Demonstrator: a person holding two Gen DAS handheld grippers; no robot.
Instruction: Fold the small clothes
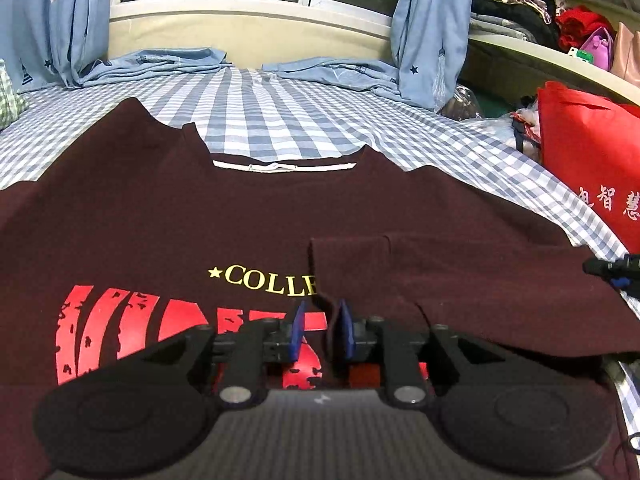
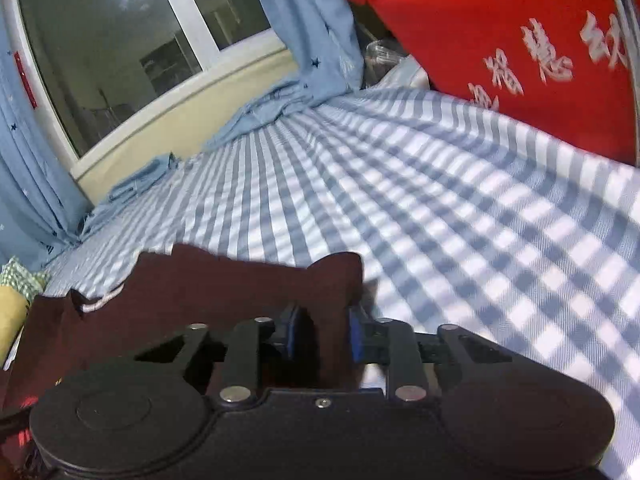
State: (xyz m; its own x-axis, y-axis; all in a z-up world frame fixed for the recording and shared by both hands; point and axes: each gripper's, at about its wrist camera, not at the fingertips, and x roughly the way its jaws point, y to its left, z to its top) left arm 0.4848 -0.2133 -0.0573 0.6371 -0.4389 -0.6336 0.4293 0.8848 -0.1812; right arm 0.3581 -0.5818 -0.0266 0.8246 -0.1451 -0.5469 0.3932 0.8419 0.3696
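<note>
Maroon T-shirt (image 1: 160, 220) lies print-up, one sleeve apparently folded across its front.

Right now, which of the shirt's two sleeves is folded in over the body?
The sleeve by the red bag: the folded sleeve of the maroon T-shirt lies across the chest, hiding the end of the yellow lettering. The other sleeve lies spread flat.

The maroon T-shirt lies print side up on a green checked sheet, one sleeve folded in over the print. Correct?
Not quite: the sheet is blue-and-white checked, not green, as the left wrist view shows. The rest holds: the maroon T-shirt lies print side up, with one sleeve folded in over the print.
</note>
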